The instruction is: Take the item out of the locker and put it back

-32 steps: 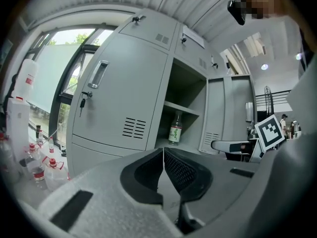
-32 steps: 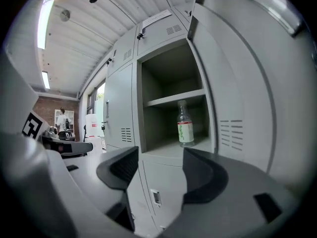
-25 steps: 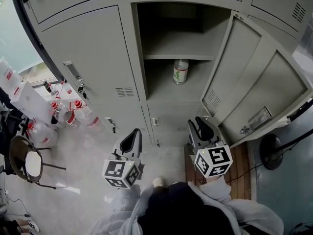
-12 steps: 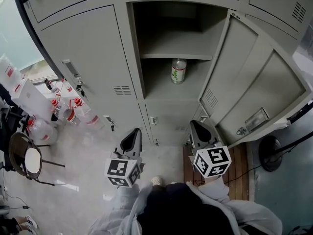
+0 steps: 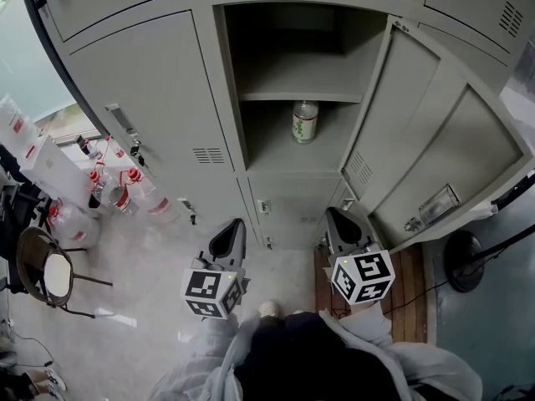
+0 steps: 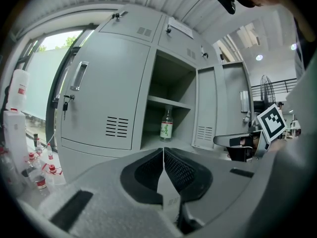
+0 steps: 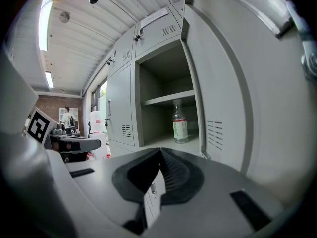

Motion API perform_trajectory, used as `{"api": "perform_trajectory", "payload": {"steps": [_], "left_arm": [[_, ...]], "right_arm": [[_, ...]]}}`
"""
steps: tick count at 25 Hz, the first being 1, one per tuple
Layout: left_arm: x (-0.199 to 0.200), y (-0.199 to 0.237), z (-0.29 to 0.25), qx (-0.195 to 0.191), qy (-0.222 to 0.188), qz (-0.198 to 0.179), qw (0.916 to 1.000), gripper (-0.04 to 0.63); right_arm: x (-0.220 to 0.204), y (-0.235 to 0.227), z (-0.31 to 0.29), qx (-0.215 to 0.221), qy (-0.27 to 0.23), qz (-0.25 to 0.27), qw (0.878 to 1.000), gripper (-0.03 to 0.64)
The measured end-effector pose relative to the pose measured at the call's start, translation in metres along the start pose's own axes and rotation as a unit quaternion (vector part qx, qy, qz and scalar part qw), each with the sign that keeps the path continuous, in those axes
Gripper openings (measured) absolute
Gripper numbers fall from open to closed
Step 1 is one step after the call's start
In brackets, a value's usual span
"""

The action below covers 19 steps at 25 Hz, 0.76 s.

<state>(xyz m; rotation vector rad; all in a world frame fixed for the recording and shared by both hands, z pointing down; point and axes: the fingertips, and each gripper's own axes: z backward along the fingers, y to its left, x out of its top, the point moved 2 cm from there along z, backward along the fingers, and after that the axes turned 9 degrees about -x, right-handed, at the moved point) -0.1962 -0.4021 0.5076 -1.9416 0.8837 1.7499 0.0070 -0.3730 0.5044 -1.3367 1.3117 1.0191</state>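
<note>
A clear bottle (image 5: 305, 122) with a green-and-white label stands upright on the lower floor of the open grey locker (image 5: 230, 98), under its shelf (image 5: 301, 96). It also shows in the left gripper view as the bottle (image 6: 166, 125) and in the right gripper view as the bottle (image 7: 180, 123). My left gripper (image 5: 227, 239) and right gripper (image 5: 343, 224) hang side by side below the opening, well short of the bottle. Both point at the locker. The left gripper (image 6: 163, 150) is shut with nothing in it. The right gripper (image 7: 159, 151) is likewise shut and empty.
The locker door (image 5: 435, 140) stands swung open on the right, close to my right gripper. A closed door with a handle and keys (image 5: 125, 128) is on the left. Water bottles (image 5: 125, 192) and a chair (image 5: 46, 278) stand on the floor at left, a fan base (image 5: 464, 261) at right.
The right gripper's jaws, slightly apart a second ago, have closed on nothing. Both grippers have stayed about where they were below the locker.
</note>
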Motion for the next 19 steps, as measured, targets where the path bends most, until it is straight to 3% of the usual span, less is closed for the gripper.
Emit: {"api": "perform_trajectory", "payload": {"steps": [19], "left_arm": [[-0.0008,0.0009,-0.0055,-0.006,0.006,0.003,1.0000,0.012]], "right_arm": [[-0.0031,-0.0024,-0.0070,-0.010,0.002,-0.005,1.000,-0.002]]}}
